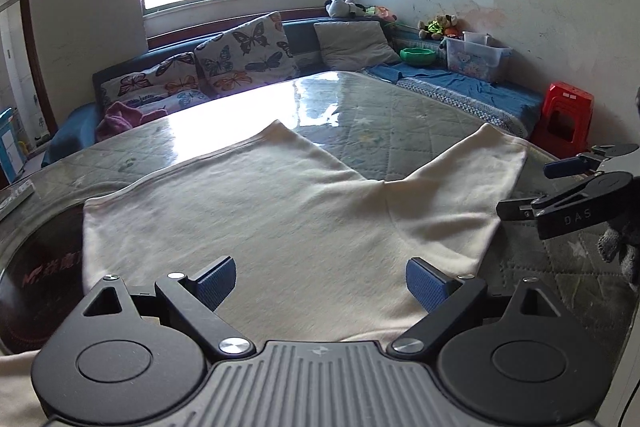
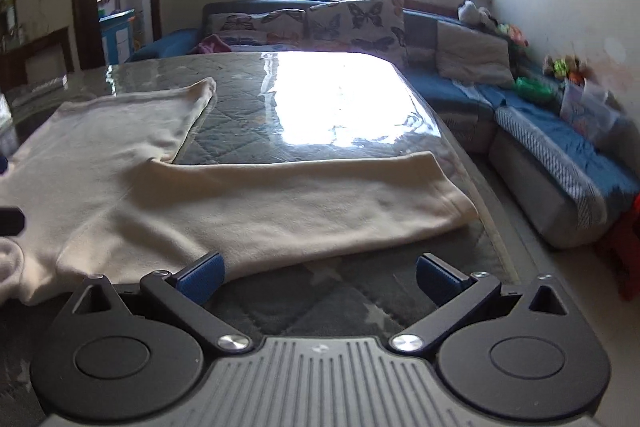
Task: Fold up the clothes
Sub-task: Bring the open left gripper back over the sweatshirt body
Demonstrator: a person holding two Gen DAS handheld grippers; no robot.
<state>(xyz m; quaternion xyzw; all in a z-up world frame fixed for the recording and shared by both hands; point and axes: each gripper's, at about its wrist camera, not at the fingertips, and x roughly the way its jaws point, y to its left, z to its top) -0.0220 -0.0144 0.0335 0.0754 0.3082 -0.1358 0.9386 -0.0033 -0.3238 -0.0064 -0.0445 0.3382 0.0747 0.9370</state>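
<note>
Here, the cream trousers (image 1: 256, 219) lie flat on the tabletop (image 1: 400, 115), soft and limp; both your left gripper (image 1: 320, 283) and right gripper (image 2: 320, 279) have jaws apart, so pinch a leg hem at 1 o'clock.

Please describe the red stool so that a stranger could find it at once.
Look past the table to the blue bench along the marked wall. The stool stands on the floor at the bench's near end, the only red plastic thing there.
</note>
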